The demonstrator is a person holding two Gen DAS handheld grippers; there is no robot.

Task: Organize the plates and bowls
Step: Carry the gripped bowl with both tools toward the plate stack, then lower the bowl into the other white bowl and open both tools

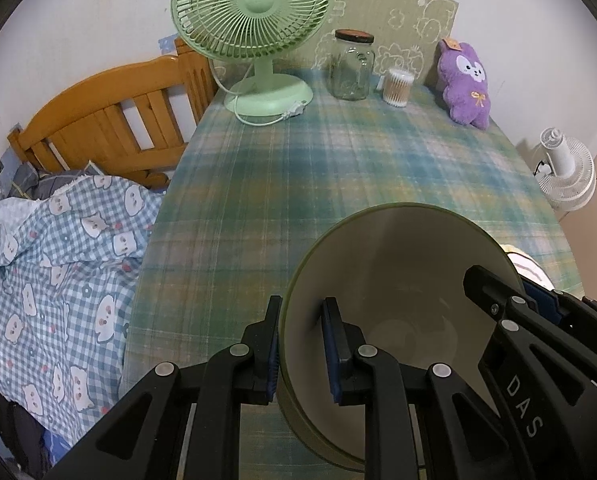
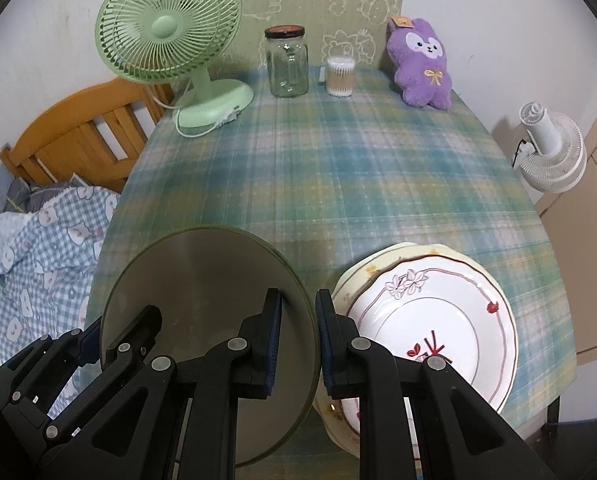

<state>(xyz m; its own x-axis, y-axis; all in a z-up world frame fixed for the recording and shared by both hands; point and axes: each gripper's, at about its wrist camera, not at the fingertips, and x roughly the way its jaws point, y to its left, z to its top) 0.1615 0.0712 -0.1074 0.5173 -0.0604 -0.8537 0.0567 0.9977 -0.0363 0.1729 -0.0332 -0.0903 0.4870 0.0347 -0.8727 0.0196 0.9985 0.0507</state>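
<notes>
Both grippers straddle the green bowl's rim: the left gripper (image 1: 301,350) pinches its left wall, the right gripper (image 2: 298,344) its right wall, jaws narrowed with the green bowl (image 1: 398,280) between them. Just right of the right gripper lies a stack of flowered plates (image 2: 438,320). Farther ahead on the plaid tablecloth (image 2: 338,168) stand a green fan (image 2: 170,40), glass jar (image 2: 286,64), cotton swabs (image 2: 339,76) and purple plush (image 2: 420,64).

The counter (image 2: 338,168) wears a blue-green plaid cloth. On it, toward 11 o'clock, stands a green desk fan (image 2: 170,52); at 12 o'clock a glass jar (image 2: 286,64) with a dark lid, and just beside it a tub of cotton swabs (image 2: 339,76). At 1 o'clock a purple plush toy (image 2: 420,64) leans at the wall. At 5 o'clock a stack of plates (image 2: 430,320) lies near the edge, the top one white with flowers.
</notes>
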